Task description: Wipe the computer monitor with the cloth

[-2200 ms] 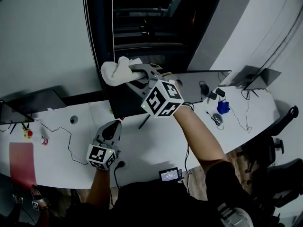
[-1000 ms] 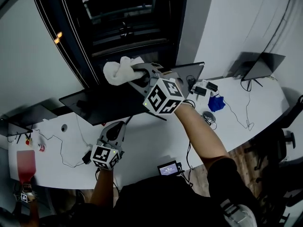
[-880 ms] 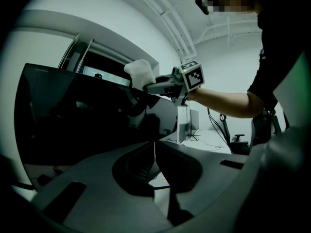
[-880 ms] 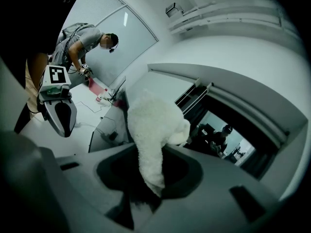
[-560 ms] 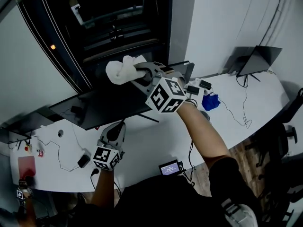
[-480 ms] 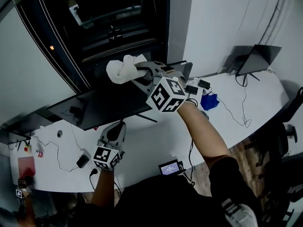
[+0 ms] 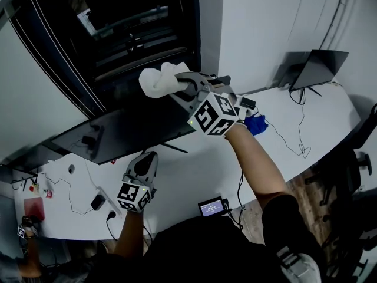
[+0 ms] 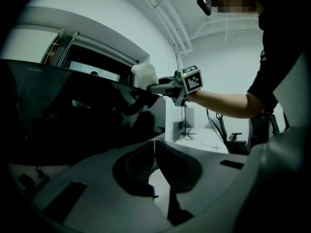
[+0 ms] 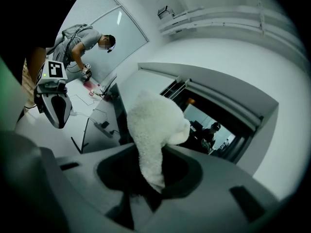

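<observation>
– White desk (image 7: 194, 173), curved and set against a pale wall and dark glazing, is seen from above; where is the computer monitor (image 7: 126, 133) placed?
– It is stood along the back of the desk on a thin stand, screen dark. The cloth (image 7: 158, 80), white and fluffy, is held up by the monitor's top edge; whether contact is made cannot be told.
– How are the tools set?
– The right gripper (image 7: 177, 85) is clamped on a fold of the cloth, most of which is bunched beyond the jaws. The left gripper (image 7: 148, 156) is held low over the desk in front of the screen, jaws brought together with nothing between them.
– What could be spoiled from here?
– Probably two things. Only a fold is pinched, so the cloth might be dragged out of the jaws if it is pressed hard across the glass. The monitor is not steadied by the left gripper, so a push near the top edge might rock it back on the stand; the hard jaws could also be brought against the screen if the cloth is flattened.
– Are containers to be noted?
– None can be made out. A laptop (image 7: 315, 63), a blue bundle (image 7: 255, 124), a small screened device (image 7: 211, 206) and cables are laid straight on the desk, nothing held in anything
</observation>
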`<state>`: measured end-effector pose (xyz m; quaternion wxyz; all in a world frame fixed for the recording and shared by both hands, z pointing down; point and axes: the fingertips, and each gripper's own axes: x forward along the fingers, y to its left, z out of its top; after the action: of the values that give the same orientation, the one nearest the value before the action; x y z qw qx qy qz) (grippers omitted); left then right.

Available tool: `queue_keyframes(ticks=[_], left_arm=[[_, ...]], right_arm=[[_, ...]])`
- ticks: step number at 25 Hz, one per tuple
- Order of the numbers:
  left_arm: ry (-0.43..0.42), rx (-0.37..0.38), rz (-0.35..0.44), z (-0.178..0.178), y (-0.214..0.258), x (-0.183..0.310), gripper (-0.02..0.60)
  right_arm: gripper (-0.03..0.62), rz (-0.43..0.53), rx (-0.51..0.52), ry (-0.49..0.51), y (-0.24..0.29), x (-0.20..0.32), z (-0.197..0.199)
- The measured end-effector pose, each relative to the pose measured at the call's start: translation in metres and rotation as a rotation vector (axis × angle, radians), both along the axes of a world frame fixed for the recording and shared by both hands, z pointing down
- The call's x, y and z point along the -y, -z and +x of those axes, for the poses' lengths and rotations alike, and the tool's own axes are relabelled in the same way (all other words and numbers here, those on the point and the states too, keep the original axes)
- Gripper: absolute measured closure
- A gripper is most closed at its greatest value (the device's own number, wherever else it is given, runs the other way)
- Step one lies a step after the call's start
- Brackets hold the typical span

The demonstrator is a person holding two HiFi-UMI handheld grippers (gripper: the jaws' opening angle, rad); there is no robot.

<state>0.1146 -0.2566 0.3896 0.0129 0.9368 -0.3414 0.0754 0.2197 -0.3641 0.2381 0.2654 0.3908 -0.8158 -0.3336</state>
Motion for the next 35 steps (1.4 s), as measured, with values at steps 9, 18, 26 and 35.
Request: queue_keyframes(ticks=[9,18,26,35], left_arm=[[-0.011,0.02,-0.005,0.024,-0.003,0.004,0.58],[-0.012,0.019,-0.033,0.027,-0.011,0.004,0.58],[-0.005,-0.015,-0.076,0.023,-0.016,0.002,0.58],[-0.005,-0.049,-0.091,0.022,-0.016,0.001,0.58]], right_arm=[[0.471,0.019,0.047,-0.037,-0.001,0.003,0.048],[0.471,-0.007,0.244,-0.06,0.001,0.006,0.083],[0.471,0.017,0.404,-0.105,0.004,0.005,0.11],[0.471,-0.079,0.878,-0.082,0.003,0.005,0.151]])
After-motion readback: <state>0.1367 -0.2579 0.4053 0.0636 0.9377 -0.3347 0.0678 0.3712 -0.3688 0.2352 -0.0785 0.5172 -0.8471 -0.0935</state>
